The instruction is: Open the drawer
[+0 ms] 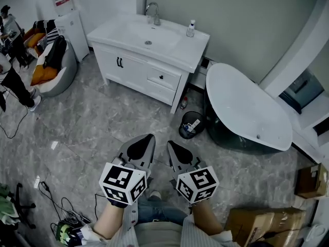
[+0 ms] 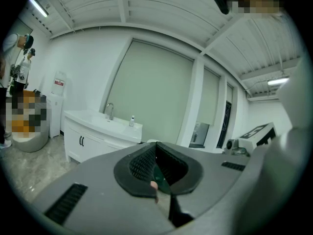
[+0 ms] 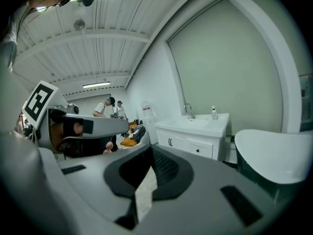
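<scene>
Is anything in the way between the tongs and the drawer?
Nothing visible does. Only bare grey stone floor lies between the left tongs, the right tongs and the white drawer with a black knob. The black bin stands aside, right of that path.

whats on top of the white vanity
On the vanity stand a faucet at the back and a small bottle at the end nearest the tub. The basin looks empty. The closed drawer and doors hide their contents.

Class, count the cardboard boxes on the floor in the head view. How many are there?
2: one cardboard box at the right edge, another at the bottom right. More may lie outside the frame.
</scene>
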{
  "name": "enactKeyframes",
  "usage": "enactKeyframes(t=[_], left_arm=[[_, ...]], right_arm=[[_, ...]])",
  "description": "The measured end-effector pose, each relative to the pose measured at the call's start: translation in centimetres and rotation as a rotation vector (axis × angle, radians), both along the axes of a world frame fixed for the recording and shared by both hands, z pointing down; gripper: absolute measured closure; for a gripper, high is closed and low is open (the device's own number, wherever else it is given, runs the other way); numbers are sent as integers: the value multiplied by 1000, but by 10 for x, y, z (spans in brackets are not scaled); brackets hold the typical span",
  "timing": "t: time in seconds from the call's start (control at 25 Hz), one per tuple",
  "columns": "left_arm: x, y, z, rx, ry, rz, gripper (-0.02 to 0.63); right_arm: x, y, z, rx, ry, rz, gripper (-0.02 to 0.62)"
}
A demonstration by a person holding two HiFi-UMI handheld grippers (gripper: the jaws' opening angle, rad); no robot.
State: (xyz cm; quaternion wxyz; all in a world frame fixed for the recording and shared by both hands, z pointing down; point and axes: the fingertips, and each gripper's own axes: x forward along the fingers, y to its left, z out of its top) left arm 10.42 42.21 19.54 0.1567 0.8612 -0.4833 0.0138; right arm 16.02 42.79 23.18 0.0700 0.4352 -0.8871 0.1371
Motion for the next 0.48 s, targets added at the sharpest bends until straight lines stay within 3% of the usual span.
enactKeyframes(t=[0.48], left_arm=[[-50, -133, -3, -21, -10, 35, 591]], right_arm=[[-43, -122, 10, -55, 11, 53, 588]])
